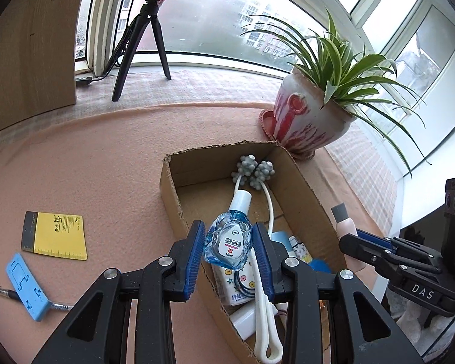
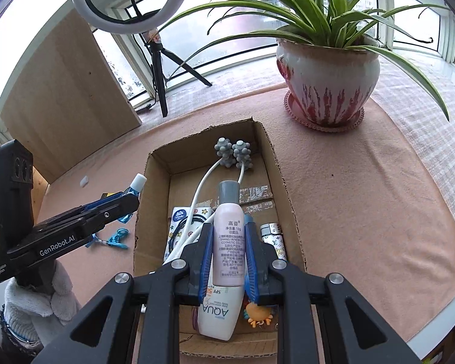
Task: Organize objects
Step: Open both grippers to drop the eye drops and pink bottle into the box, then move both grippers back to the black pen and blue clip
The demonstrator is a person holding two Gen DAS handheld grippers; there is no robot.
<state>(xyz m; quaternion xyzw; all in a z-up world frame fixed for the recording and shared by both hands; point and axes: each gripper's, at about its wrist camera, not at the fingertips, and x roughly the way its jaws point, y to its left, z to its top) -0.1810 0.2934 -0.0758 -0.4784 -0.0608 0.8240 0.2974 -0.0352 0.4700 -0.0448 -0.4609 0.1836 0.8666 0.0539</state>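
Open brown cardboard box (image 2: pixel 280 179) sits mid-table on the pink cloth, holding a white-handled massager (image 2: pixel 233 151) with two grey knobbly balls at its far end, a white AQUA tube (image 2: pixel 218 318) near, a star-print white box (image 1: pixel 242 282), and a small patterned case (image 2: pixel 273 236) on the right. Clear blue eye-drop bottle (image 1: pixel 229 242), white cap pointing far, is clamped upright over the box's left wall. Pale pink bottle (image 2: pixel 229 242) with grey cap, tilted far, is clamped above the box's middle.
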